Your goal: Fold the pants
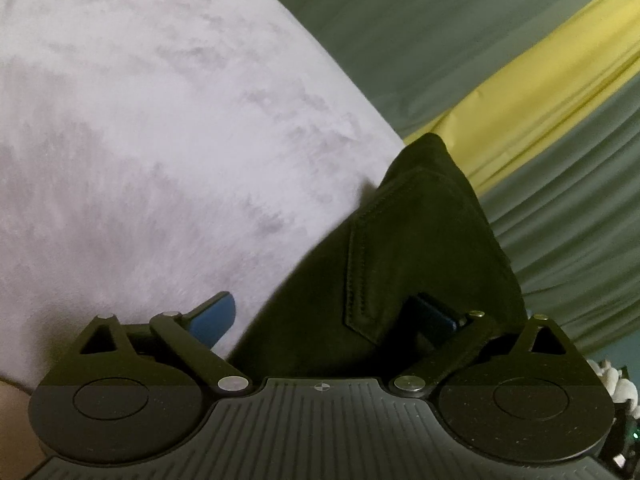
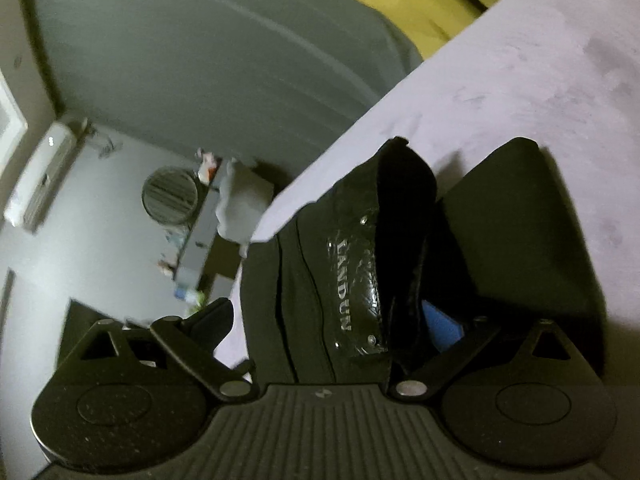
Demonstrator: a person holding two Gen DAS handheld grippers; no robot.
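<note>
Both grippers spread wide, black pants between the fingers, not clamped. Left gripper (image 1: 324, 316): pants (image 1: 404, 256) bunched into a peak over a lilac bed (image 1: 160, 120), a stitched pocket edge facing the camera. Right gripper (image 2: 332, 320): waistband with a glossy "LANDUN" patch (image 2: 356, 280) draped at the bed's edge. Green and yellow curtain (image 1: 520, 92) behind.

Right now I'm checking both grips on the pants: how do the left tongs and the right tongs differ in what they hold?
The left tongs have plain dark cloth with a stitched pocket seam between the fingers; the right tongs have the part with the shiny LANDUN patch.
The left tongs' cloth rises to one peak; the right tongs' is bunched in folds.
Both are spread wide around the black pants, above the pale purple surface.
</note>
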